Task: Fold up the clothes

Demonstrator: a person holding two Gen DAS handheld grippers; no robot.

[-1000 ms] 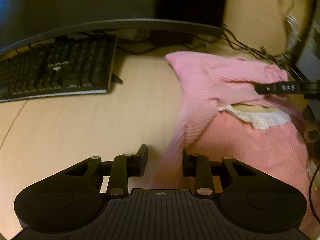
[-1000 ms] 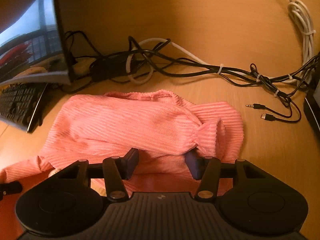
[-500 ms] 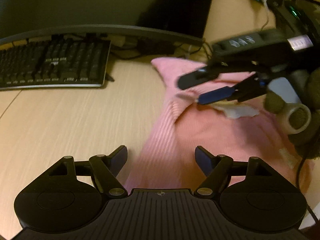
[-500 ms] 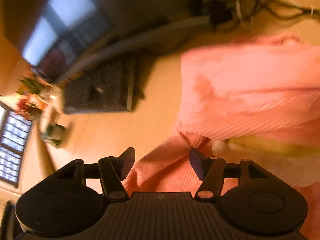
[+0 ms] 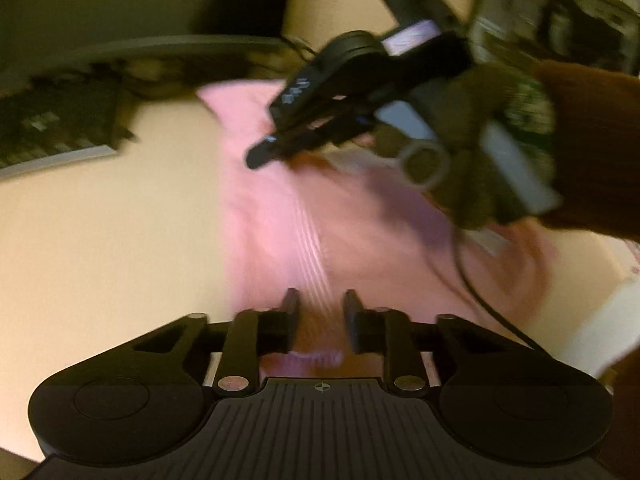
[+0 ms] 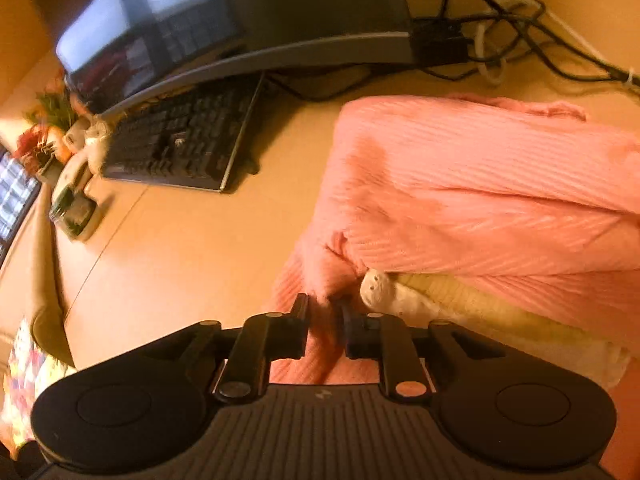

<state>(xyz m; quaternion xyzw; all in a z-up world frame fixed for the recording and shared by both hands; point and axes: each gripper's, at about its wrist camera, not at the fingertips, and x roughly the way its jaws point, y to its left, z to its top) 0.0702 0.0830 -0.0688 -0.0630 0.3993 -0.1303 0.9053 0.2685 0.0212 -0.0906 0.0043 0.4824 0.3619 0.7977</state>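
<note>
A pink ribbed garment (image 6: 480,184) with a white lace collar (image 6: 400,296) lies on the wooden desk (image 6: 180,248). My right gripper (image 6: 325,312) is shut on a fold of the pink fabric near the collar. In the blurred left wrist view the same garment (image 5: 280,216) stretches away from my left gripper (image 5: 319,308), whose jaws are closed on a strip of the pink cloth. The right gripper also shows in the left wrist view (image 5: 260,156), held by a gloved hand above the garment.
A black keyboard (image 6: 180,144) and a curved monitor (image 6: 200,28) stand at the back left. Tangled cables (image 6: 520,40) lie behind the garment. Small ornaments and flowers (image 6: 60,128) sit at the far left edge.
Both grippers were open half a second ago and have closed on the pink fabric. The right gripper swung left over the garment toward the collar.
</note>
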